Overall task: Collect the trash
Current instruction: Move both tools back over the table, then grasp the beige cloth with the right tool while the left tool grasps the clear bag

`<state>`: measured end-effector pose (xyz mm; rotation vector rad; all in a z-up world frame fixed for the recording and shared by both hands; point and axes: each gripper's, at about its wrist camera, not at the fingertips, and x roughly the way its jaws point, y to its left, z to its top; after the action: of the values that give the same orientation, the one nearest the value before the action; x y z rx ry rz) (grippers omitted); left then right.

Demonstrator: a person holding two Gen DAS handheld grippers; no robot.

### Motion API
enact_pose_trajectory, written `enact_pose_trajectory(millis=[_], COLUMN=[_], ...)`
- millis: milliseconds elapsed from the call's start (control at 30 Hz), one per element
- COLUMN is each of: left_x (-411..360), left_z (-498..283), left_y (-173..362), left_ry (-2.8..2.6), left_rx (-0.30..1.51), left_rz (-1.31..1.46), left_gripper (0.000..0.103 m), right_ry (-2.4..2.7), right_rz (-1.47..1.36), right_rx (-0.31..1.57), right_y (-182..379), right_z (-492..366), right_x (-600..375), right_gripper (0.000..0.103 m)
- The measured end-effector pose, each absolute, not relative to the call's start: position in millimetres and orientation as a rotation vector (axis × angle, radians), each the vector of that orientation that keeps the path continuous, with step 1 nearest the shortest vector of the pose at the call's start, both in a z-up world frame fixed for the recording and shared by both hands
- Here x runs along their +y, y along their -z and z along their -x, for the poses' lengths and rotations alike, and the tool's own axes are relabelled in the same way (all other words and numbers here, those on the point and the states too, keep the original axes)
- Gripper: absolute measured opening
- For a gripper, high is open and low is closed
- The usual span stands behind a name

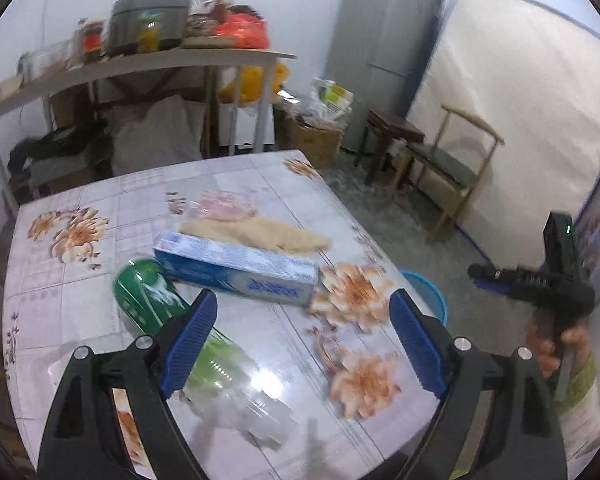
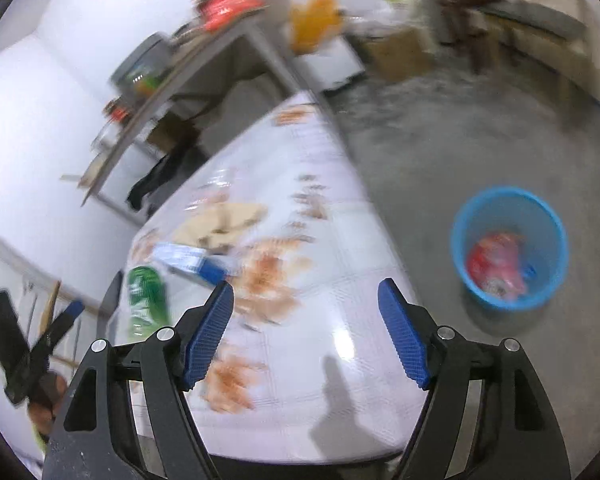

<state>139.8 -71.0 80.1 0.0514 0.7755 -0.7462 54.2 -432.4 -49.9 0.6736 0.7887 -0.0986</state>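
We log three items on the floral tabletop (image 1: 100, 360): a green-labelled plastic bottle (image 1: 156, 304) lying on its side, a blue carton (image 1: 236, 268) just behind it, a tan cloth (image 1: 256, 234) beyond. We judge the bottle light, slick and crushable, best taken across its labelled middle. Left tool (image 1: 300, 344) spread and empty above it; right tool (image 2: 306, 328) spread, empty. Blue bin (image 2: 508, 248) stands on the floor off the tabletop's right edge, with open floor around it.

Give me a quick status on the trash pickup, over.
Left gripper open, empty, over the green bottle. Right gripper open, empty. Blue box on table; blue bin holds red wrapper. Nothing blocking.
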Motion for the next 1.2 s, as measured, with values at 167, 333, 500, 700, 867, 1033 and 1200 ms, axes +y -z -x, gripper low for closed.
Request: enact_pose_trajectory(millis=[167,333,500,700,867,1033,1200], left_x=[-64.3,-88.1,-123.7,-157.9,-178.5,-186.2,-185.7], left_z=[-226.3,-337.9,-425.1,-469.5,-473.7,-465.9,-457.4], left_y=[-95.5,-73.5,-11.2,45.3,68.5,68.2,62.7], left_ry=[0.728,0.683,0.720,0.624,0.580,0.583,0.583], left_rx=[0.862,1.028,1.276,1.314,1.283,1.225,1.200], left_rz=[-0.010,-0.018,-0.023,-0.188,-0.357,-0.408,-0.429], left_gripper=[0.086,0.086,0.086,0.086,0.074,0.043,0.017], right_ry=[-0.032,-0.122,-0.141,-0.157,-0.161,-0.164,-0.171], right_rz=[-0.623,-0.617,-0.598,-0.619,-0.589,-0.596,-0.583], right_rx=[0.809,0.846,0.922,0.980,1.002,1.007,1.005], right_y=[37.1,39.1,57.4,77.4,81.6,81.9,81.5], right_z=[-119.7,-192.5,-243.0,-262.0,-265.7,-264.4,-269.4], right_x=[-399.2,-382.0,-375.3,-368.9,-369.1,-370.1,-367.7], right_gripper=[0.071,0.071,0.071,0.071,0.071,0.071,0.071])
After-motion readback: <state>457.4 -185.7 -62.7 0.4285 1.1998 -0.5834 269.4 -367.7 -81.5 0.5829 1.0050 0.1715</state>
